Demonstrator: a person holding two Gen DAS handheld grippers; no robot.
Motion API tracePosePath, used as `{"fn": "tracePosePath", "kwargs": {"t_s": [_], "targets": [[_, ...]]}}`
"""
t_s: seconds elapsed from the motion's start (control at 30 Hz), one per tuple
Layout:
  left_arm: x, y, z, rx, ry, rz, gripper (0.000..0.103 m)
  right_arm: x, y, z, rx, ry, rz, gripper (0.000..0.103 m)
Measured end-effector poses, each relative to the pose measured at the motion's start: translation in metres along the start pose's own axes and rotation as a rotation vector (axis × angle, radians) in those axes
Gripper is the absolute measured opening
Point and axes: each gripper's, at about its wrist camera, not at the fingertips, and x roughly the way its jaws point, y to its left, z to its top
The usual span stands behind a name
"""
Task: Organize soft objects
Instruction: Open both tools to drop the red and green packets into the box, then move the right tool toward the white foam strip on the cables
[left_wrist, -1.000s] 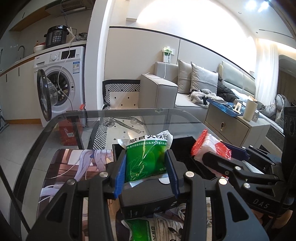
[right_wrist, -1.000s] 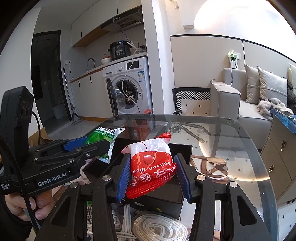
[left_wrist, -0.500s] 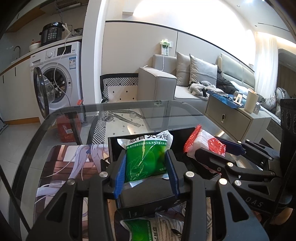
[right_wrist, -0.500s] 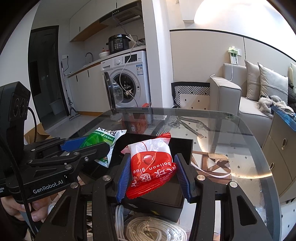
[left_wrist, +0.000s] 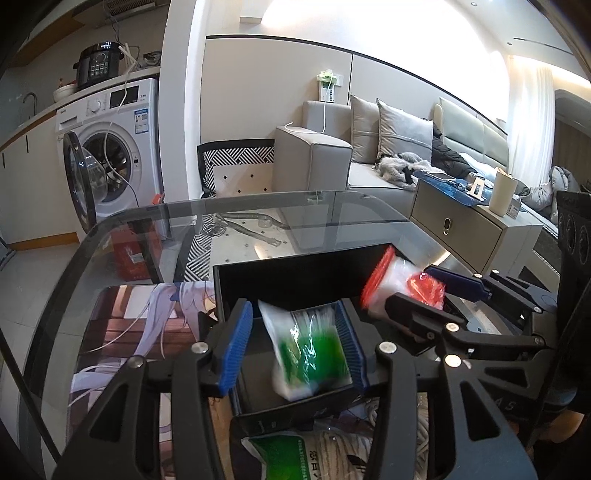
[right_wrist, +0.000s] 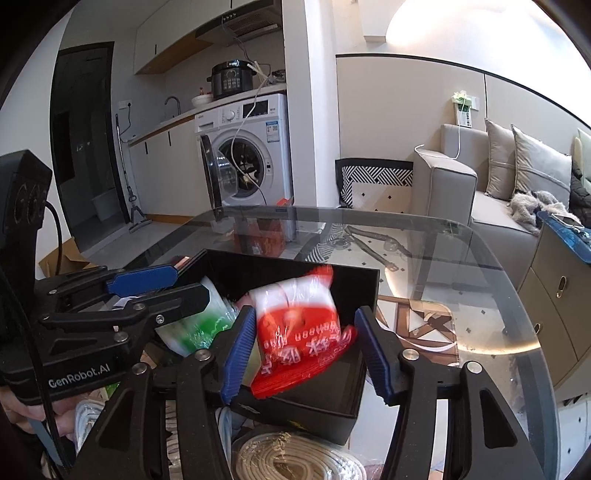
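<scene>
At frame centre, we held the left gripper (left_wrist: 295, 343) and right gripper (right_wrist: 306, 347) over a black box (right_wrist: 365, 280) on the glass table (right_wrist: 480, 280). Both jaws had just been opening, released; the blurred green packet (left_wrist: 310, 354) and red packet (right_wrist: 299, 325) sat loose between them, inside the box.

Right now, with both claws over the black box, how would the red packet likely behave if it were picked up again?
The red packet is probably floppy: its film looks crinkled and bulges unevenly. It likely weighs little, being a thin plastic bag. Its glossy wrap may slip between the right claw's pads, whose jaws have just been opening and now stand clear of it above the black box.
</scene>
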Motion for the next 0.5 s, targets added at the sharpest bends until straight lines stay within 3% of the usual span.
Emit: {"fn": "tracePosePath", "kwargs": {"t_s": [0.03,0.1,0.17,0.23,0.27,0.5], "targets": [[-0.002,0.000,0.000,0.001,-0.002,0.002,0.058,-0.004,0.000,0.000,-0.002,-0.008,-0.009,0.078],[-0.006,0.002,-0.001,0.004,-0.011,0.009,0.063,-0.012,-0.002,0.001,-0.007,-0.033,-0.028,0.089],[-0.011,0.004,-0.001,0.002,-0.013,-0.005,0.069,-0.021,-0.004,0.001,-0.002,-0.041,-0.039,0.090],[-0.017,0.007,-0.001,-0.015,-0.012,-0.012,0.095,-0.030,-0.007,0.000,0.009,-0.035,-0.037,0.100],[-0.020,0.009,-0.001,-0.022,-0.018,-0.008,0.100,-0.035,-0.008,-0.001,0.016,-0.039,-0.037,0.100],[-0.044,0.017,-0.004,-0.024,-0.046,-0.003,0.103,-0.067,-0.012,-0.012,0.063,-0.028,-0.037,0.102]]}}
